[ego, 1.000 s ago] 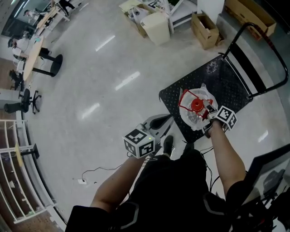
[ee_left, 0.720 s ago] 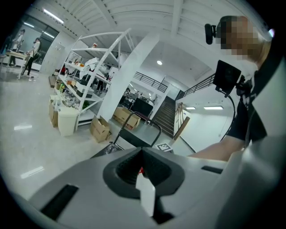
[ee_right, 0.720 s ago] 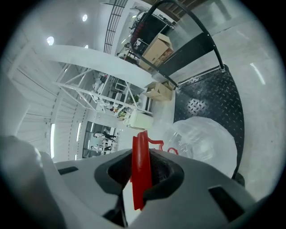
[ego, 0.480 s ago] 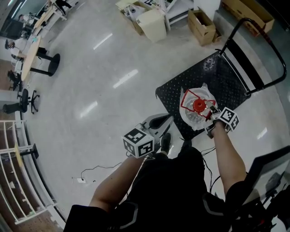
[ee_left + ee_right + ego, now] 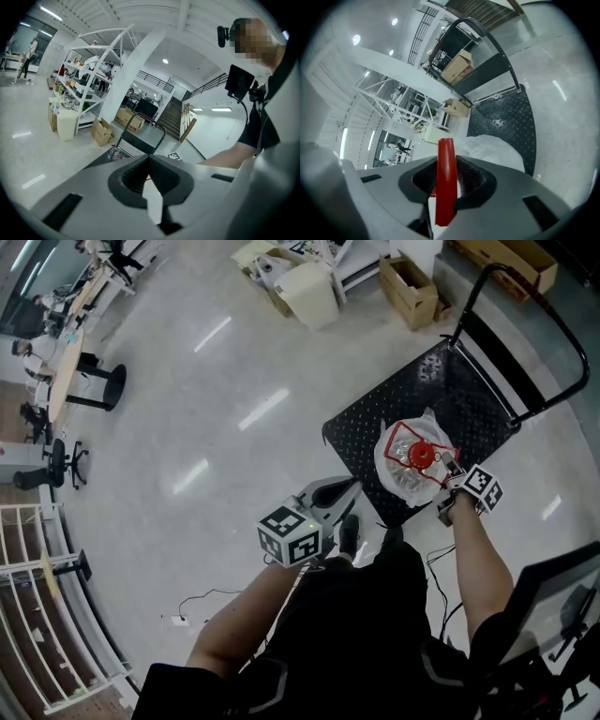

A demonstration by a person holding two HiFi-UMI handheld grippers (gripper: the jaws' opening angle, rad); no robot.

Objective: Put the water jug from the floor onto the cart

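My right gripper (image 5: 442,463) is clamped on the red handle (image 5: 445,178) of the water jug (image 5: 408,460). Over the last second the jug has travelled further in over the cart (image 5: 469,395). I judge it nearly delivered, though I can't tell if it's resting yet. Only the right gripper view shows that pinch. The head view places the jug, and my left gripper (image 5: 328,495) hangs closed and empty over the floor (image 5: 187,409).

The pale, glossy floor (image 5: 216,456) carries a black flat cart (image 5: 469,395) with a chequer-plate deck and a tube handle at its far end. The water jug (image 5: 405,474) is over the deck's near part; whether it rests there cannot be told. Beyond the cart, cardboard boxes (image 5: 405,292) and a white bin (image 5: 309,294) stand on the floor.
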